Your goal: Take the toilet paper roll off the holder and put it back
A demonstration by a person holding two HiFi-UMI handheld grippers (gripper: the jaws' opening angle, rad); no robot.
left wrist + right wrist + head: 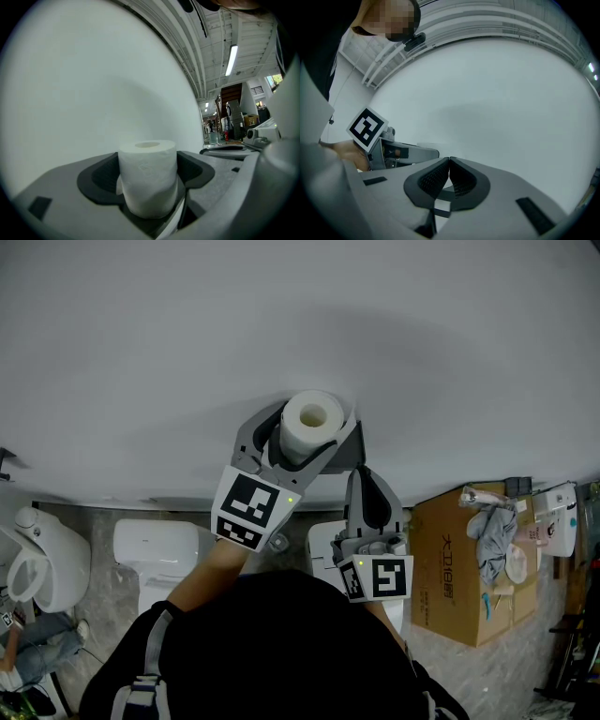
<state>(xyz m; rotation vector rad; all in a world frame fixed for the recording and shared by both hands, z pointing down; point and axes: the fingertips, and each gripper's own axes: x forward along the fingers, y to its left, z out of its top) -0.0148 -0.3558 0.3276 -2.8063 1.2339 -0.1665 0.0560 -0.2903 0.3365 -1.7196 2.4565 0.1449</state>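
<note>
The left gripper (302,441) is clenched on the toilet paper roll (147,164). In the left gripper view the roll stands upright between the two dark pads (100,180), and each pad presses on one side of it. The hollow core faces up and away from the gripper's body. A loose flap of paper seems to hang at the roll's lower left side, close to the left pad. Beyond the jaws there is only the plain white wall (281,315), quite close in front of the roll.

To the right of it and a little lower in the head view is the right gripper (449,176). Its jaws are pressed together and nothing is between them, so it carries nothing. It also points towards the wall, and the left gripper shows at its left side.

About the progress, I judge that the first half is done: the roll is carried free in the left gripper and sits on no holder. The second half is left, to bring the roll to the holder and slide it back on. I cannot find the holder clearly in any view, so how near the roll is to it I cannot say. The empty right gripper is free to help there.
</note>
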